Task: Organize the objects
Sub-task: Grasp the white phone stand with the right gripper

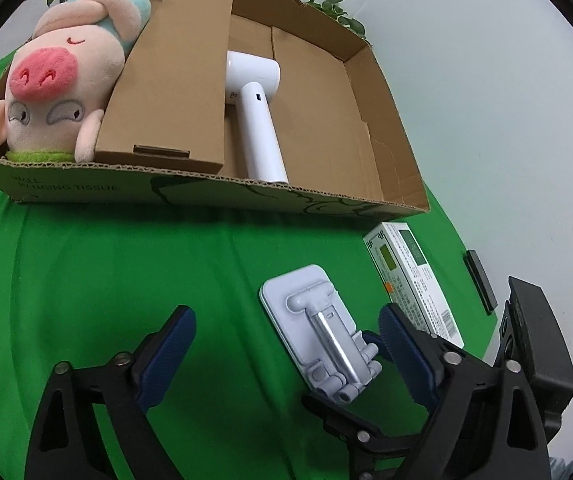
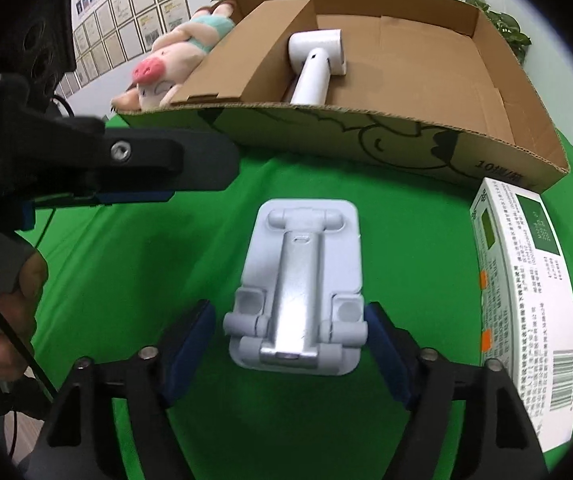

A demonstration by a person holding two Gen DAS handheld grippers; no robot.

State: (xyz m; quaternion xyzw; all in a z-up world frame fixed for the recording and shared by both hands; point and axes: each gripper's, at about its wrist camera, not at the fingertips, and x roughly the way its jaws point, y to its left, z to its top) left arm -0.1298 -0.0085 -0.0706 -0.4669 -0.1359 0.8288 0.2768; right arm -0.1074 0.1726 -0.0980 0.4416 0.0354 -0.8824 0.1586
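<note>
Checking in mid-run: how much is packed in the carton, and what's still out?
Done: pig plush, brown box and white handheld device lie in the carton. In hand: right tongs straddle the folded phone stand, not shut. Left: stand and white medicine box on the cloth. Left tongs open, empty.

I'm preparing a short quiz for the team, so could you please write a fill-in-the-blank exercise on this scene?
1. The plush pig lies inside the ____ box.
2. The right gripper straddles the folded phone ____.
3. The tablecloth is ____.
4. The medicine box lies ____ the cardboard box.

Missing: cardboard; stand; green; outside
</note>
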